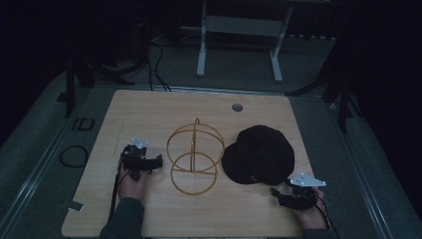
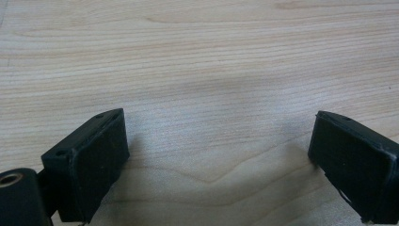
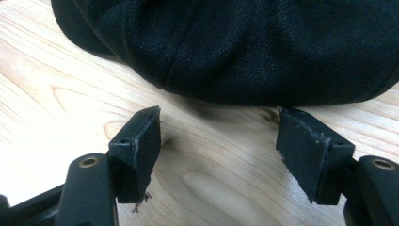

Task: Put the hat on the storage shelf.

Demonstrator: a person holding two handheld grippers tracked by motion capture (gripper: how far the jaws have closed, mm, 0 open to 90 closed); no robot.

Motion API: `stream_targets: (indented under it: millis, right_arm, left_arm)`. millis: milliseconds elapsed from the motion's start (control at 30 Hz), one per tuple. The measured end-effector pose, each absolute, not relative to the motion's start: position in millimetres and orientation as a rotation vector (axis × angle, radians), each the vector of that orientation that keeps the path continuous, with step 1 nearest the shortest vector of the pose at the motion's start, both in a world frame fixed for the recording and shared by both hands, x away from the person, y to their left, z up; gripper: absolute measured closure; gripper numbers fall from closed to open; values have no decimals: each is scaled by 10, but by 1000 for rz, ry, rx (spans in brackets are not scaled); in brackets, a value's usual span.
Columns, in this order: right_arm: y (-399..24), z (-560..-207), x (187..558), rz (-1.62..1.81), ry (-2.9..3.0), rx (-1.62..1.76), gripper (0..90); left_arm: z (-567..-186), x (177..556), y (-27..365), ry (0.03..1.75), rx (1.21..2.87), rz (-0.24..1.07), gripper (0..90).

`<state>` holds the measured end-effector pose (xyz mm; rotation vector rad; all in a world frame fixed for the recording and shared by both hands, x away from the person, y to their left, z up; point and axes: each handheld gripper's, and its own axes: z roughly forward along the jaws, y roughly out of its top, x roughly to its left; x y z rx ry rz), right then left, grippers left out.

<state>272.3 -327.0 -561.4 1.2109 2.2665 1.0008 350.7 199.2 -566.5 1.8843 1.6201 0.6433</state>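
We see right gripper (image 3: 219, 141) jaws wide, empty, low-center by hat (image 3: 244, 47) — soft brim may slip; left gripper (image 2: 216, 155) wide, empty.

- No word, label, brand, number or sign could be read anywhere in the three views.
- The black hat (image 1: 259, 153) carried no legible mark; a small metal piece near its brim was too small to make out.
- The wooden table (image 1: 149, 107) showed bare grain, with no print.
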Motion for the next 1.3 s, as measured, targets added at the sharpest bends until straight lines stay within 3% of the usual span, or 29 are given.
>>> stream_targets:
  millis: [333, 767, 967, 1300]
  right_arm:
    - [-3267, -5616, 2748, 984, 2255, 1233, 250]
    - [-3212, -5584, 2769, 935, 2249, 1282, 260]
    - [-3209, -5504, 2757, 912, 2326, 1260, 436]
    - [-3051, -5340, 2645, 927, 2451, 1096, 500]
  left_arm:
    - [-5665, 3505, 1990, 1623, 1882, 643, 50]
    - [-5665, 3505, 1990, 1624, 1881, 643, 50]
    - [-5665, 3506, 1990, 1623, 1881, 643, 50]
    - [-5665, 3505, 1990, 1623, 1882, 643, 50]
